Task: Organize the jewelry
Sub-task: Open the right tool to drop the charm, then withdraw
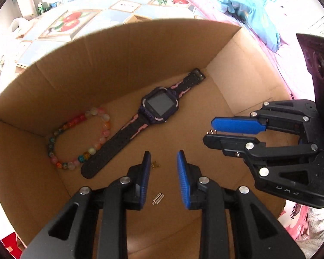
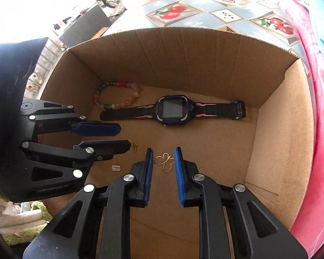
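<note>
Both grippers are inside an open cardboard box [image 1: 101, 64] [image 2: 270, 129]. A black and pink smartwatch [image 1: 153, 108] [image 2: 175, 110] and a coloured bead bracelet [image 1: 80, 138] [image 2: 118, 95] lie on its floor. My left gripper [image 1: 163, 161] [image 2: 125, 137] is open and empty, above a small gold butterfly earring [image 1: 155, 164] [image 2: 134, 147] and a small gold grid charm [image 1: 158, 198] [image 2: 115, 168]. My right gripper [image 2: 163, 158] [image 1: 208, 130] is open, with a larger gold butterfly earring [image 2: 164, 161] lying on the floor between its fingers.
The box stands on a tablecloth with fruit prints [image 1: 71, 21] [image 2: 175, 10]. Pink and blue bedding [image 1: 248, 8] [image 2: 317, 108] lies to the right of the box. The box walls rise on all sides around both grippers.
</note>
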Motion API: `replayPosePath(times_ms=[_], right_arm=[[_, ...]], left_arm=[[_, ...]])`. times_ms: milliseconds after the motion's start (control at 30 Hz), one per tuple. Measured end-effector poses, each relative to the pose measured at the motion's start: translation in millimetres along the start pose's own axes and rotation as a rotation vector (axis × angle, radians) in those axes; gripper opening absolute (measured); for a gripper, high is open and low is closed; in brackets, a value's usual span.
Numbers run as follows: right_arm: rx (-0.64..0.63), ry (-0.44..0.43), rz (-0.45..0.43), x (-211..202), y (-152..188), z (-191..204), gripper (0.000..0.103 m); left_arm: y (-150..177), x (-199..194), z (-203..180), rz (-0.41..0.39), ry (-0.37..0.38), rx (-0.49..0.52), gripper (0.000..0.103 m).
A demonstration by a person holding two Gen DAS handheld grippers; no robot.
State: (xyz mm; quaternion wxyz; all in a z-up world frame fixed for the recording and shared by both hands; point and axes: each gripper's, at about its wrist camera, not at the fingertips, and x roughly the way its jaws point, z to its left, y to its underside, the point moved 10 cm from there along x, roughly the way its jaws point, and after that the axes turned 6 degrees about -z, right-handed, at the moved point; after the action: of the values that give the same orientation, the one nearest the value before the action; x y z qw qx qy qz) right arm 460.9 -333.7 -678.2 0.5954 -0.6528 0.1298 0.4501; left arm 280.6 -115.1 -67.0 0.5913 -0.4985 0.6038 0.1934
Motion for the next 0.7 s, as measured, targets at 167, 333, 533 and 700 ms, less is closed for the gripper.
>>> replayPosePath(times_ms=[167,333,533,700], right_arm=[[0.007,0.013,0.009,7.6,-3.8,-2.9,0.018],[0.017,0.025,-0.001,10.3,-5.1,-5.0,0.025],[0.031,0.030,-0.045,3.6,-7.5,-6.6,0.025],[0.047,-0.004,-0.149,-21.0,-9.9,4.0,0.026]], left_arm=[[-3.3,-23.2,1.6,-0.077,-0.004,-0.007,0.027],[1.1,-57.0,3.9,-0.188,-0.011,-0.022,0.030],[16.9,-100.9,6.9,-0.341,-0.029,-0.052,0.034],[33.7,-134.3,12.4,-0.449,-0.043,-0.074,0.037]])
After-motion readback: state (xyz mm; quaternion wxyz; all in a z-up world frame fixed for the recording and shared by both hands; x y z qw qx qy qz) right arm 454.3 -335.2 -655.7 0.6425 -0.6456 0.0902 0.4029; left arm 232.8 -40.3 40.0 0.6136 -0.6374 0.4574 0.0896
